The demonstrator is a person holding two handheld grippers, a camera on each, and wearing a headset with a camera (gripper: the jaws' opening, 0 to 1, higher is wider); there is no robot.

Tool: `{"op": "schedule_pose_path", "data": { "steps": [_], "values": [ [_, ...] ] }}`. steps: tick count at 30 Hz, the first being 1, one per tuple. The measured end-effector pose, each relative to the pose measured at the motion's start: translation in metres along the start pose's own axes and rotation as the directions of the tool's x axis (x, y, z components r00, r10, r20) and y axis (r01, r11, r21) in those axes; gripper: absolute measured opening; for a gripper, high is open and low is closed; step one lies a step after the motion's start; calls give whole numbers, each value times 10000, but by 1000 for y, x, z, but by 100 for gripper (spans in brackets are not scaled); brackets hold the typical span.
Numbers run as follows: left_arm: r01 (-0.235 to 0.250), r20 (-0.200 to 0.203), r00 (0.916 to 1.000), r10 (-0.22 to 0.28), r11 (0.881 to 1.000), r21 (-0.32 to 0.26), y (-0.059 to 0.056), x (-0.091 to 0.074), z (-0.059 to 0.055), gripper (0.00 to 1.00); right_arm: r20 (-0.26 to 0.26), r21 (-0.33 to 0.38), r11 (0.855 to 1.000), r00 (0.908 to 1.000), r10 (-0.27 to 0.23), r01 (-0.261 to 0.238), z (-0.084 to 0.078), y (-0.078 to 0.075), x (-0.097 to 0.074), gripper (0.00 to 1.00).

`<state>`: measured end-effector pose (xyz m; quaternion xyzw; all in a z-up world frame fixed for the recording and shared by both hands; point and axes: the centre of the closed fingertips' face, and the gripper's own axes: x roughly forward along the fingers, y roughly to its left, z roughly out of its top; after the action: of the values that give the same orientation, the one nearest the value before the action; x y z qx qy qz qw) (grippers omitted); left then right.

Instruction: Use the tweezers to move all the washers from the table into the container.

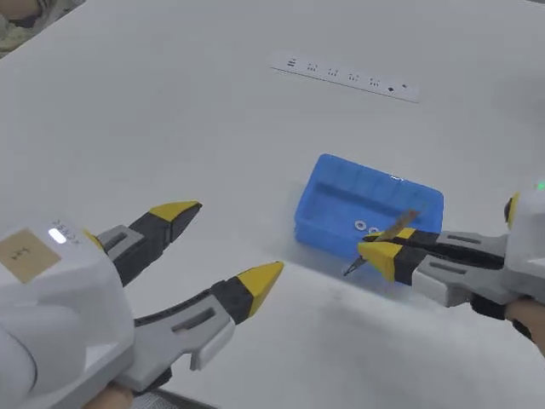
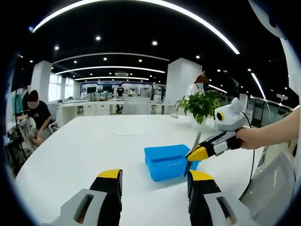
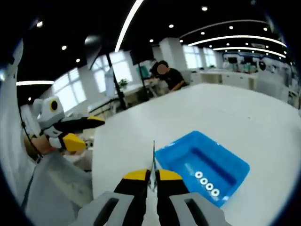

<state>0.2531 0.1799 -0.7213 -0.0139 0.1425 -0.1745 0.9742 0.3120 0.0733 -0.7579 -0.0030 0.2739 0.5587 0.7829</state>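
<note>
– At lower right of the head view, what does the right gripper (image 1: 375, 254) hold?
– Tweezers (image 1: 400, 223). Its jaws are pinched narrow on them. The thin tip pokes out down-left, past the near edge of the blue container (image 1: 375, 175). Whether the tip touches the table (image 1: 170, 128) I cannot tell.
– Does its own view agree?
– Yes. At bottom centre of the right gripper view the right gripper (image 3: 153, 176) has its yellow tips almost together, and the tweezers (image 3: 153, 157) stand straight up between them.
– Where are the washers?
– Inside the container (image 3: 188, 150). Four washers (image 3: 207, 182) lie in a row on its floor, right of centre in that view. The head view shows washers (image 1: 366, 227) just above the right gripper's tips.
– And the left gripper?
– Spread wide, holding nothing. The left gripper (image 1: 230, 240) takes up the lower left of the head view. In its own view the left gripper (image 2: 155, 175) has its jaws well apart at the bottom. The container (image 2: 169, 162) sits at centre, just above them. The right gripper (image 2: 197, 153) comes in from the right, and the tweezers (image 2: 196, 140) cross the container's right corner.
– Anything else on the table?
– A white power strip (image 1: 345, 77), upper centre of the head view, well apart from the container.
</note>
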Motion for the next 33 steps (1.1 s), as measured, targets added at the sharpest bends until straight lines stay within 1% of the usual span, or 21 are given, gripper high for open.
{"op": "schedule_pose_path", "data": {
  "steps": [1,3,7,9,11,14,17,20,21,25,30,33],
  "values": [
    [0,-10,10000,0,10000,16,0,0,0,54,54,279,9996,10000,18,-20,4,-1,-2,3],
    [36,3,10000,-36,10000,0,-1,0,0,54,129,198,9998,9999,-66,64,11,-4,-4,3],
    [38,4,10000,-38,10000,-3,-1,0,0,54,328,188,9998,9994,-73,67,24,-6,-4,3],
    [16,8,10000,-16,10000,9,-1,0,0,54,490,77,9999,9988,-95,91,35,-10,0,3],
    [19,9,10000,-19,10000,-5,-1,0,0,54,552,-40,9999,9984,-155,158,40,-14,4,3],
    [11,12,10000,-11,10000,-10,-1,0,1,54,421,-123,9993,9985,-357,363,44,-24,15,3],
    [-10,-24,10000,10,10000,-9,-1,0,0,54,284,-21,9983,9979,-582,583,43,-34,25,3],
    [-49,22,10000,49,10000,-42,1,0,1,54,115,44,9972,9971,-750,750,39,-42,34,3],
    [-47,28,10000,48,10000,-76,1,0,1,54,98,19,9970,9969,-780,779,38,-43,35,3],
    [-35,31,10000,35,9999,-99,1,0,1,54,-177,-104,9936,9935,-1126,1124,31,-55,41,3],
    [29,23,10000,-29,9999,-101,0,0,1,53,-456,-172,9915,9905,-1296,1289,23,-65,47,3],
    [63,5,10000,-63,9999,-97,-1,1,1,53,-772,-442,9903,9878,-1351,1320,16,-69,51,3]
  ]
}}
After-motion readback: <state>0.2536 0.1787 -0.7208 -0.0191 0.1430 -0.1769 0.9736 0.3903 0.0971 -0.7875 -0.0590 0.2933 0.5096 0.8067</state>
